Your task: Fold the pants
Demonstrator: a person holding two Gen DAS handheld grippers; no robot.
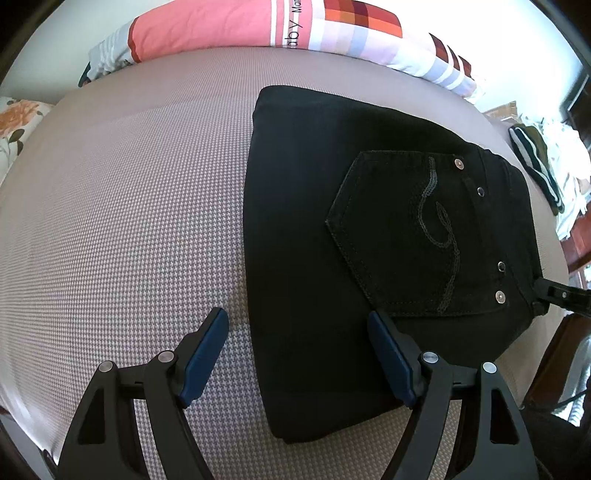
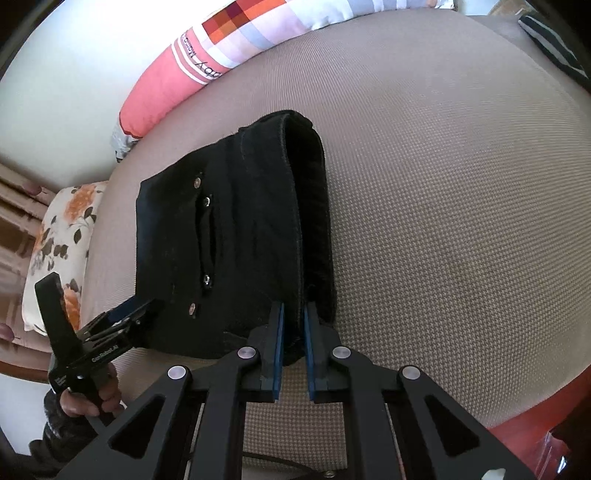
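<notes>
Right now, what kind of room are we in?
Probably a bedroom. The folded black denim pants lie on a mattress with a woven grey-beige cover, a pink and checkered quilt is bunched along the wall, and a floral orange-and-white pillow sits at one end.

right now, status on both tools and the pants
Left tool open, straddling the pants' near edge, not gripping. Right tool shut on the waistband edge. Pants folded on the bed. Nothing in the way.
</notes>
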